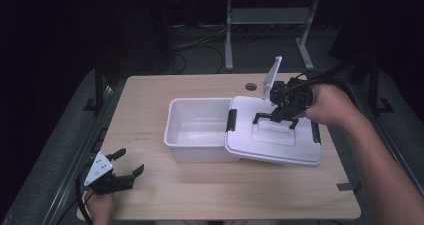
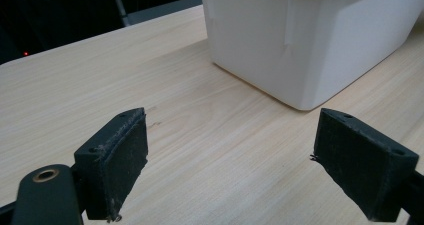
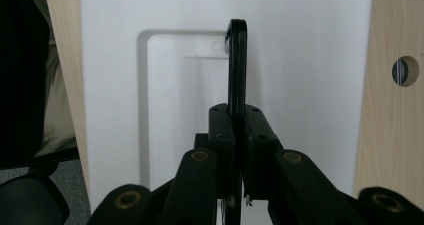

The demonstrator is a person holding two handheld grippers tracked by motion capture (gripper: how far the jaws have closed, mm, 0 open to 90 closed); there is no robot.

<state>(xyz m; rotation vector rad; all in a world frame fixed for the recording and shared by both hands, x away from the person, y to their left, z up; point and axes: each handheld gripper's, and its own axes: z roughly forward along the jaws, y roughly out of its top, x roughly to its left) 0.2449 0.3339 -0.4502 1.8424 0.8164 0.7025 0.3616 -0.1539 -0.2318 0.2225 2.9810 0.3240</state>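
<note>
The right gripper (image 1: 280,116) reaches over from the right, clamped on the lid's black handle (image 3: 237,70), lid (image 1: 280,142) askew across the bare bin (image 1: 192,130); the left gripper (image 1: 122,170) rests spread wide.

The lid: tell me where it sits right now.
In the high view the lid lies tilted over the right end of the white bin, its black handle clamped by the right gripper.

Lab: dark room, lone wooden table (image 1: 150,195), floor cables (image 1: 200,45), metal stand (image 1: 270,20).
</note>
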